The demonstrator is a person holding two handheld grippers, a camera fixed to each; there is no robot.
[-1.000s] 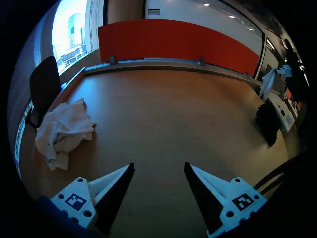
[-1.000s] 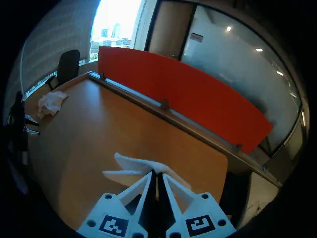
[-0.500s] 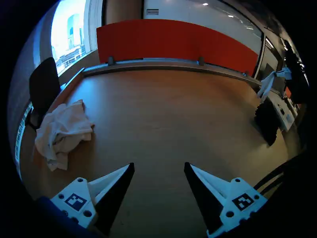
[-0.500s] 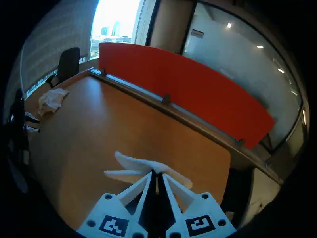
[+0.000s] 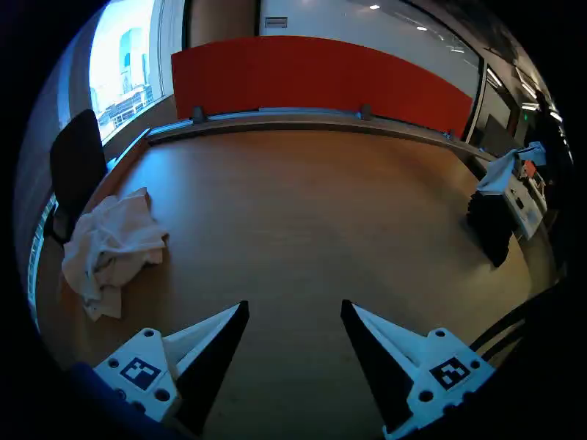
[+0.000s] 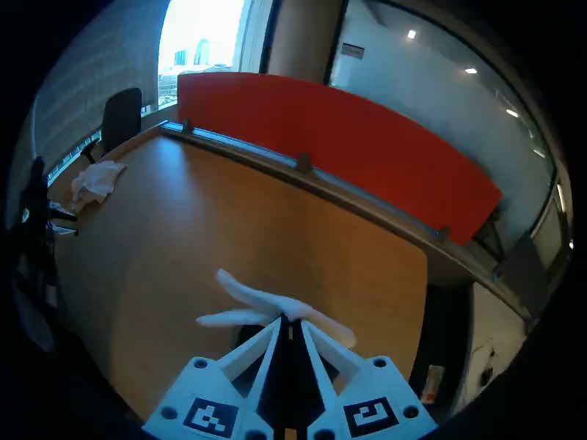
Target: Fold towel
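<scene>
**Towel fold, carrying stage, seen from both grippers.** The right hand-held gripper [image 6: 291, 323] was clenched, its two fingers drawn almost together on a pinched part of the white towel [image 6: 264, 299]. The cloth fanned out in lobes just ahead of the fingertips and appeared to be held above the desk [image 6: 220, 213] rather than lying on it. This grasp probably served to carry the towel over bare wood, where it could be spread before folding (no fold was yet visible in the bunched cloth).

The left hand-held gripper [image 5: 293, 304] was released. Its fingers stood wide apart over the near part of the desk, with nothing between them and nothing touching them, a posture suited to taking a second corner.

A heap of crumpled cloth [image 5: 110, 246] lay at the left end of the desk, near a dark chair [image 5: 77, 165] and well apart from both grippers. It was likely set aside as a waiting pile. A red partition [image 5: 323, 81] closed the back of the desk.
</scene>
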